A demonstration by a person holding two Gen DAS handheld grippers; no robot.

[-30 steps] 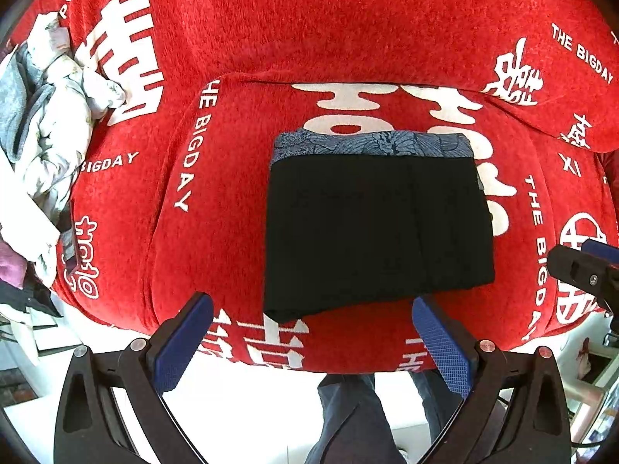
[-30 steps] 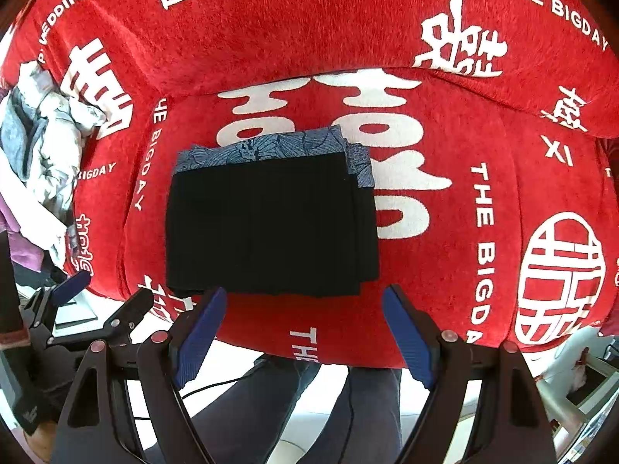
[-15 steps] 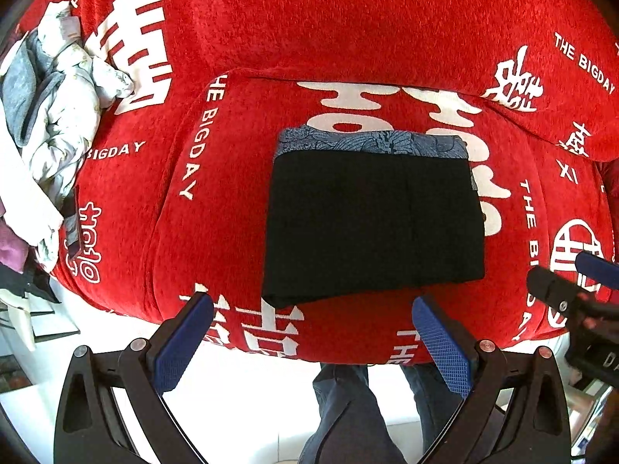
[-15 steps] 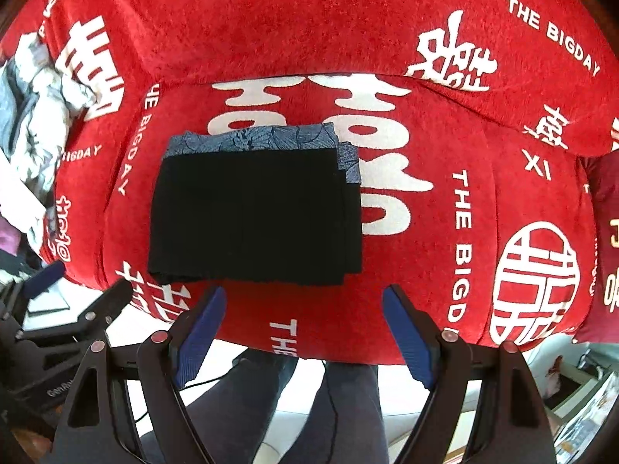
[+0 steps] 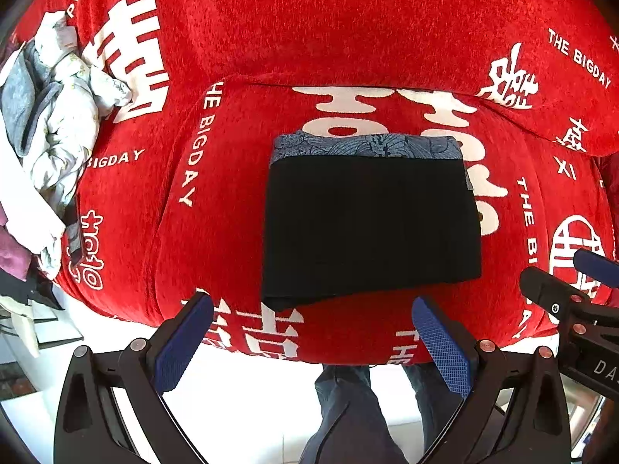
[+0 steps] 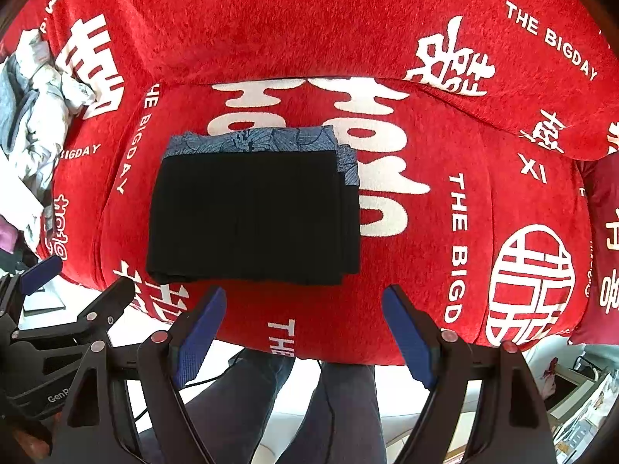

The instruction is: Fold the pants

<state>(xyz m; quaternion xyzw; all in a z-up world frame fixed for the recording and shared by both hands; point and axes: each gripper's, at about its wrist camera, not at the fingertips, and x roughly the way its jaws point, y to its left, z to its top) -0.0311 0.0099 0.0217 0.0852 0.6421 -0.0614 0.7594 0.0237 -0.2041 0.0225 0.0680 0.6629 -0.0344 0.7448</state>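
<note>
Pants [image 5: 371, 228] folded flat on red sofa [image 5: 348, 38] | soft, light, floppy, may come undone | grab near thick edge | left claw [image 5: 309, 336] wide, empty | right claw [image 6: 305, 328] wide, empty

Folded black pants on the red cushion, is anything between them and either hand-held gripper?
Nothing visible. Only bare red cushion lies between the black pants and the open left hand-held gripper and right hand-held gripper.

Clothes pile [image 5: 50, 147] cut off at the left edge, person's legs [image 5: 359, 417] running out past the bottom edge, sofa cover [image 6: 309, 31] lettering clipped by the round frame, inner layers of folded pants [image 5: 371, 228] hidden
</note>
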